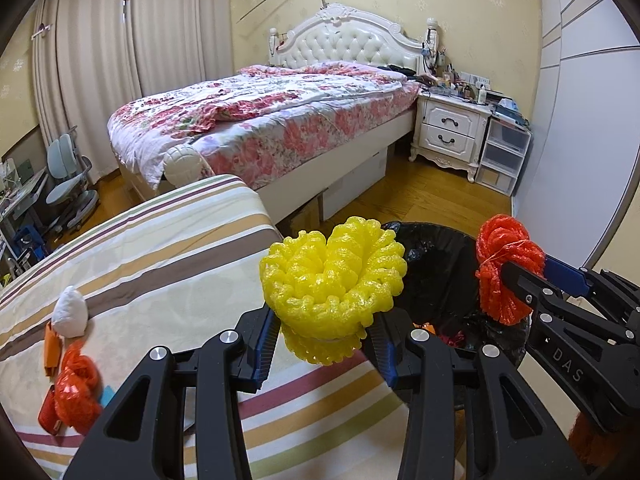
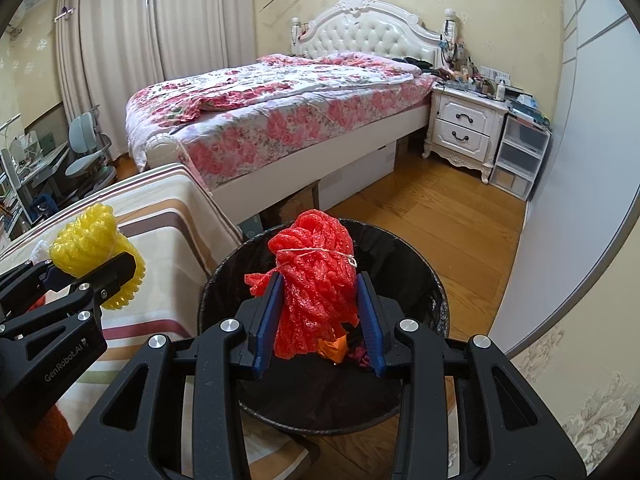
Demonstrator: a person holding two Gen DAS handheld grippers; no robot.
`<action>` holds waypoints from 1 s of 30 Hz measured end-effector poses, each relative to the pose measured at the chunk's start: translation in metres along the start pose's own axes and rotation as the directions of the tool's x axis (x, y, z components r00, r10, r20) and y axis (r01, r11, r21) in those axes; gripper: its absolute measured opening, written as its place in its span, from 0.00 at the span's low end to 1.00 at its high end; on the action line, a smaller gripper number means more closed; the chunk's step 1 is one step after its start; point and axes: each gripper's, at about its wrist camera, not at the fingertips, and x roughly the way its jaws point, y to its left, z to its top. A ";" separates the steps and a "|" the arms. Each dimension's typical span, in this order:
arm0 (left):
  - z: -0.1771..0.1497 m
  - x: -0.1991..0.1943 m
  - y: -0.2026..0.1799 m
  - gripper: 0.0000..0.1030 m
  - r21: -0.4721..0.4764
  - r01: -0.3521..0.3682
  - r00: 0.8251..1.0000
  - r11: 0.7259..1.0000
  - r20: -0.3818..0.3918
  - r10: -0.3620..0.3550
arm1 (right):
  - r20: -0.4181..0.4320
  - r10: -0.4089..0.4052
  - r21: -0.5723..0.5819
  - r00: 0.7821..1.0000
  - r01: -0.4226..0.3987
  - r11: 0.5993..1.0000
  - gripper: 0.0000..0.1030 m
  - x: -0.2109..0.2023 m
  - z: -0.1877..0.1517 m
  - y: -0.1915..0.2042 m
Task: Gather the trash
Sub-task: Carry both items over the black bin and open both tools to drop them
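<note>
Two grippers carry foam netting toward the black-lined bin (image 2: 400, 248). The right gripper (image 2: 320, 316), clamped on a red wad (image 2: 316, 280), hangs over the bin for dropping; the left gripper (image 1: 326, 344), clamped on a yellow wad (image 1: 332, 276), waits beside its rim.

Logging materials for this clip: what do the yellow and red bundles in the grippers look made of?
Yellow bundle: seems foam netting, glossy and puffy, with a ribbed mesh of soft strands. Red bundle: likely the same foam net, shiny and crumpled, tied with thin pale string. Both dent little between the fingers, so probably light and springy.
</note>
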 end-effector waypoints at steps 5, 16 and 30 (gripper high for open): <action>0.006 0.015 -0.012 0.41 0.020 0.003 1.000 1.000 -0.014 -0.003 | -0.013 -0.004 0.019 1.000 0.004 1.000 0.35 0.011 0.001 -0.010; 0.014 0.031 -0.027 0.45 0.052 0.009 1.000 0.999 -0.028 -0.008 | -0.014 -0.018 0.059 1.000 0.019 0.998 0.41 0.025 0.005 -0.025; 0.012 0.024 -0.019 0.75 0.015 -0.028 0.999 0.999 -0.032 0.029 | -0.005 -0.053 0.098 0.999 0.053 0.994 0.55 0.019 0.006 -0.039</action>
